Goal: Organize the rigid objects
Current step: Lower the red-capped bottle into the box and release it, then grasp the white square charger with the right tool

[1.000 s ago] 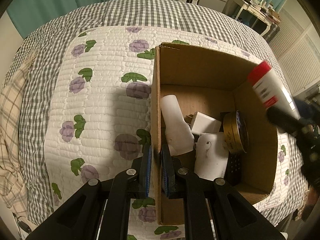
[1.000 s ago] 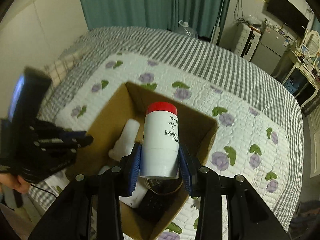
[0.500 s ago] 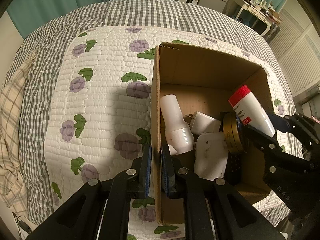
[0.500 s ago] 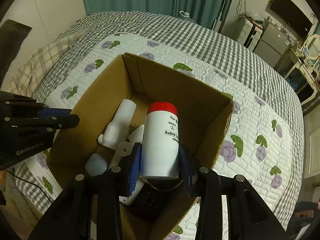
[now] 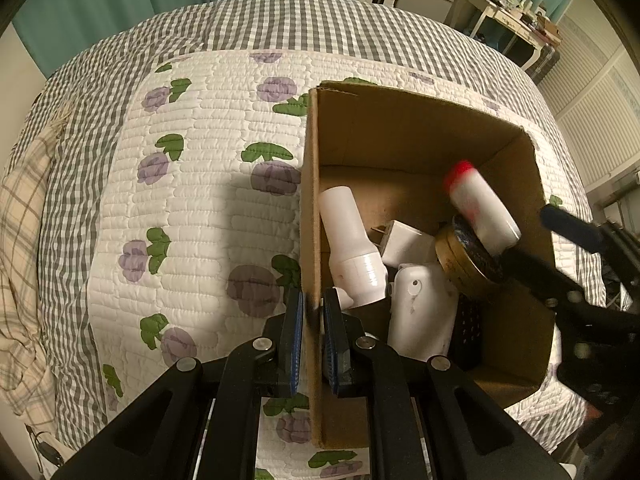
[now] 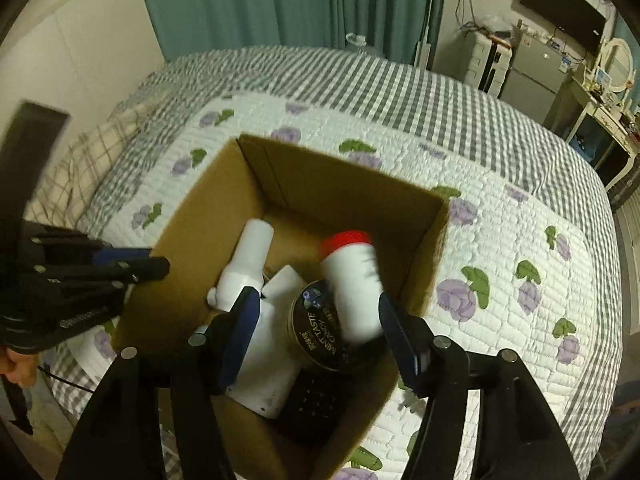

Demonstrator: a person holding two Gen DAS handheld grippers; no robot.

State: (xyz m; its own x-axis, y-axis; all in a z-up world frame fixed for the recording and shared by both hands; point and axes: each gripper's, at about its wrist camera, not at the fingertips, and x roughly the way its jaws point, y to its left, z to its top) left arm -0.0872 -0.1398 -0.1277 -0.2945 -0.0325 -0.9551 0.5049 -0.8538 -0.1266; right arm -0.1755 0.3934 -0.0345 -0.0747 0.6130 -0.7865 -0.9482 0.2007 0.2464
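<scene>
Left gripper [image 5: 312,332] and right gripper [image 6: 316,334]: black angular frames, silver screws, blue pads on finger insides.

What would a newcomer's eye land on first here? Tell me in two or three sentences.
The open brown cardboard box on the flower-patterned white quilt draws the eye, crowded with white plastic items and a round gold candy tin. Over that tin a blurred white bottle with a red cap lies free between the right gripper, whose jaws have just been opening. The left gripper is clamped on the box's side wall.
</scene>
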